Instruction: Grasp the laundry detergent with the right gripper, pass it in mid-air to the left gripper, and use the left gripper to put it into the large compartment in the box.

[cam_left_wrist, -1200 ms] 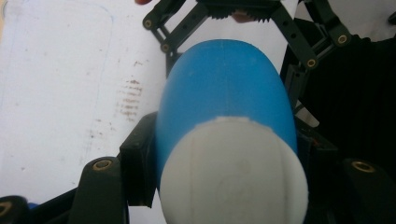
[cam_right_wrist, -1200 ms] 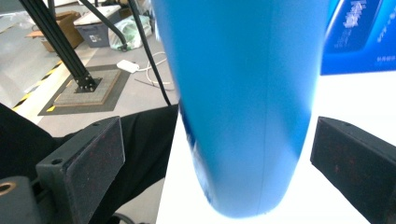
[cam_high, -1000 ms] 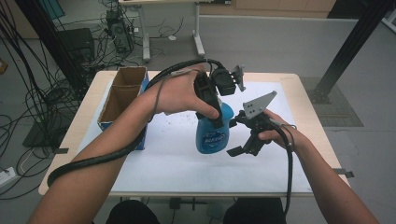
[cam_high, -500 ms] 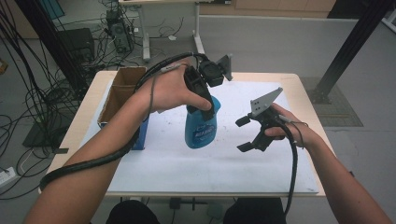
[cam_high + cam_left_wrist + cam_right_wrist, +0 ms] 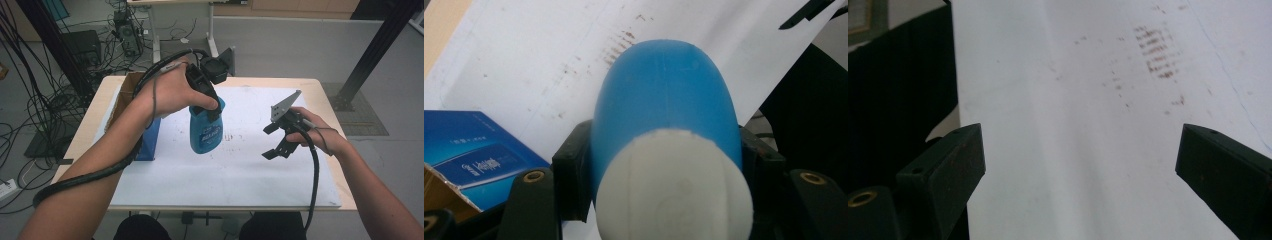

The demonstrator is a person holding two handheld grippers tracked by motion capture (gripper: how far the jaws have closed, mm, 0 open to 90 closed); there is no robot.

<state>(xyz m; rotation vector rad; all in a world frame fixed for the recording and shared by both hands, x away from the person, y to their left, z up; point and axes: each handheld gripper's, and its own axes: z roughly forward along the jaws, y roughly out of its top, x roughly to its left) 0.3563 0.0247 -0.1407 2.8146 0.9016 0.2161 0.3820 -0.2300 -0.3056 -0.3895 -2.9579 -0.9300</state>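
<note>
A blue bottle (image 5: 206, 131) with a white cap (image 5: 674, 195) hangs above the white sheet (image 5: 240, 175), tilted, held near its top. My left gripper (image 5: 209, 111) is shut on it. In the left gripper view the black pads (image 5: 571, 175) press on both sides of the bottle (image 5: 664, 100), with the left gripper (image 5: 664, 170) closed around its neck end. To the right, my right gripper (image 5: 267, 142) hovers over the sheet, apart from the bottle. Its jaws have just been closing a little but stand wide, and nothing lies between them in the right gripper view (image 5: 1078, 155).
A blue box (image 5: 150, 140) leans against an open cardboard box (image 5: 127, 87) at the table's left edge; the blue box (image 5: 474, 155) also appears below the bottle. Faint brown marks (image 5: 1158, 55) stain the sheet. Cables and desk legs stand behind the table.
The left hand has carried the bottle leftward and slightly up. The right gripper has drawn away from the bottle toward the right.
</note>
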